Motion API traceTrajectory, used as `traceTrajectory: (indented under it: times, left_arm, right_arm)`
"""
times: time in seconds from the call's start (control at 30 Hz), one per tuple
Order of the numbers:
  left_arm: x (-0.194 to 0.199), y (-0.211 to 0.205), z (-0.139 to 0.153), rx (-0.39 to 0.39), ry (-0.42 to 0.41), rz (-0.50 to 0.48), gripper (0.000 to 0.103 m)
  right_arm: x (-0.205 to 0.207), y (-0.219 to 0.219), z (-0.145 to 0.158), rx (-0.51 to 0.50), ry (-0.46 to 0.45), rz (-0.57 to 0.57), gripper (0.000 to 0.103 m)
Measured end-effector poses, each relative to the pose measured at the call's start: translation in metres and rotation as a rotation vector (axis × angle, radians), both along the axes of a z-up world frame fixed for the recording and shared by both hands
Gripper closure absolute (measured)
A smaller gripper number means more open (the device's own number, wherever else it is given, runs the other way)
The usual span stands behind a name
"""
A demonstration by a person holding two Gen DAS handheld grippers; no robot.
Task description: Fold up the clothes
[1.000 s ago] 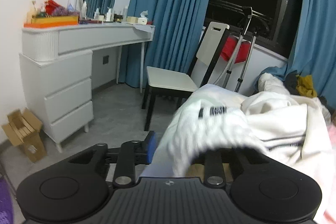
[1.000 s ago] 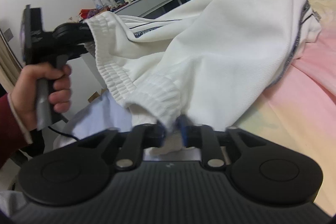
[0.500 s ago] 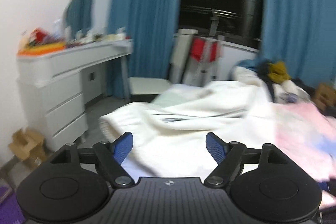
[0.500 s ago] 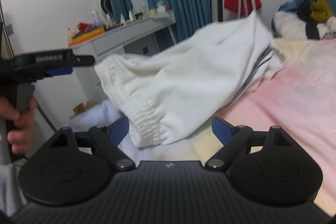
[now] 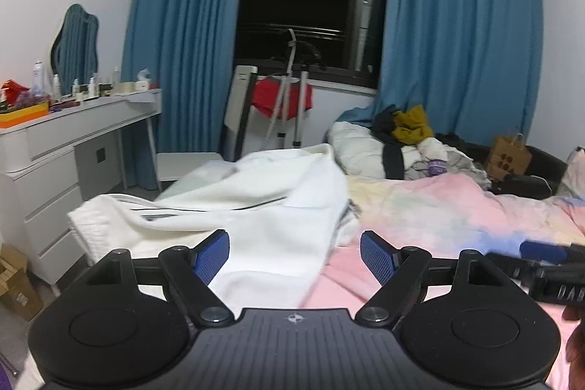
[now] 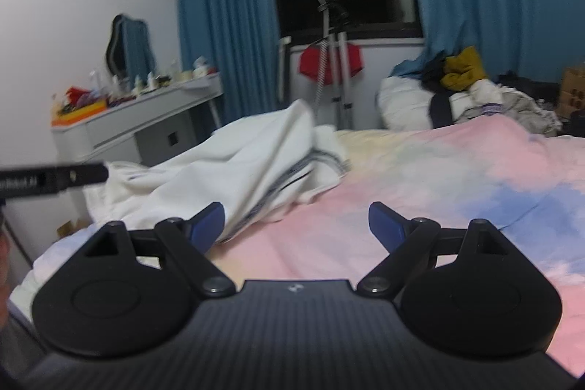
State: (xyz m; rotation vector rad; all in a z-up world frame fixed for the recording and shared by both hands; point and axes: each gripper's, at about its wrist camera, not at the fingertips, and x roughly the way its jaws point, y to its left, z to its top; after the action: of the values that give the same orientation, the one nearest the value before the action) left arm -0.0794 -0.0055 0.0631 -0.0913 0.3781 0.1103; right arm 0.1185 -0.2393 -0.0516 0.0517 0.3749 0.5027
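Note:
A white garment (image 5: 256, 214) with dark stripes and a ribbed cuff lies crumpled on the left part of the pastel bedspread (image 5: 457, 211). My left gripper (image 5: 294, 253) hangs open just above its near edge, holding nothing. In the right wrist view the same white garment (image 6: 234, 167) is ahead and to the left, and my right gripper (image 6: 295, 225) is open over the pink bedspread (image 6: 438, 170); its left fingertip overlaps the cloth's near edge. The other tool shows at each view's edge: the right one at the left view's right, the left one at the right view's left.
A pile of unfolded clothes (image 5: 409, 141) lies at the bed's far end beside a paper bag (image 5: 510, 156). A white dresser (image 5: 55, 156) with a mirror stands left, a garment steamer (image 5: 289, 97) and blue curtains (image 5: 182, 24) behind. Cardboard boxes (image 5: 16, 284) sit on the floor.
Both grippers were shut on the white garment's ribbed hem a second ago. They opened, the garment dropped onto the bed, and both tools drew back and rose.

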Motion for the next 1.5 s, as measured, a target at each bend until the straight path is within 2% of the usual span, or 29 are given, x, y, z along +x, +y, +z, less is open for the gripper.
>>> traceTrajectory:
  times: [0.13,0.3,0.53,0.7,0.9,0.93,0.97,1.1,1.17,1.23,1.33,1.5]
  left_arm:
    - [0.020,-0.026,-0.006,0.000,0.028,-0.036,0.022]
    - [0.086,-0.024,-0.017,-0.029,0.026,-0.059,0.024]
    - [0.243,-0.006,-0.036,0.043,0.062,-0.051,0.032]
    - [0.362,-0.002,-0.045,0.055,0.079,-0.042,0.039]
    - [0.484,-0.008,-0.064,0.082,0.143,0.023,0.062]
    - [0.501,-0.009,-0.068,0.097,0.159,0.052,0.077]
    - [0.510,-0.011,-0.070,0.108,0.162,0.064,0.099]
    - [0.520,-0.017,-0.066,0.134,0.129,0.059,0.100]
    - [0.504,-0.028,-0.054,0.163,0.090,0.011,0.101]
    - [0.475,-0.042,-0.034,0.189,0.036,-0.062,0.101]
    - [0.424,-0.059,-0.007,0.188,-0.014,-0.169,0.101]
    - [0.314,-0.083,0.005,0.185,-0.060,-0.349,0.101]
  right_arm:
    - [0.008,-0.025,0.003,0.064,0.016,-0.060,0.016]
    - [0.014,-0.045,-0.008,0.105,0.038,-0.130,0.016]
    - [0.041,-0.071,-0.044,0.234,0.192,-0.181,0.016]
    - [0.071,-0.075,-0.065,0.246,0.228,-0.227,0.016]
    - [0.100,-0.075,-0.089,0.248,0.275,-0.240,0.016]
    - [0.104,-0.075,-0.093,0.249,0.284,-0.241,0.016]
    - [0.108,-0.075,-0.097,0.249,0.293,-0.242,0.016]
    - [0.119,-0.074,-0.110,0.247,0.332,-0.244,0.016]
    - [0.118,-0.074,-0.109,0.249,0.324,-0.246,0.016]
    - [0.116,-0.076,-0.107,0.255,0.310,-0.251,0.016]
    - [0.109,-0.079,-0.100,0.268,0.285,-0.253,0.016]
    - [0.090,-0.086,-0.080,0.281,0.214,-0.278,0.016]
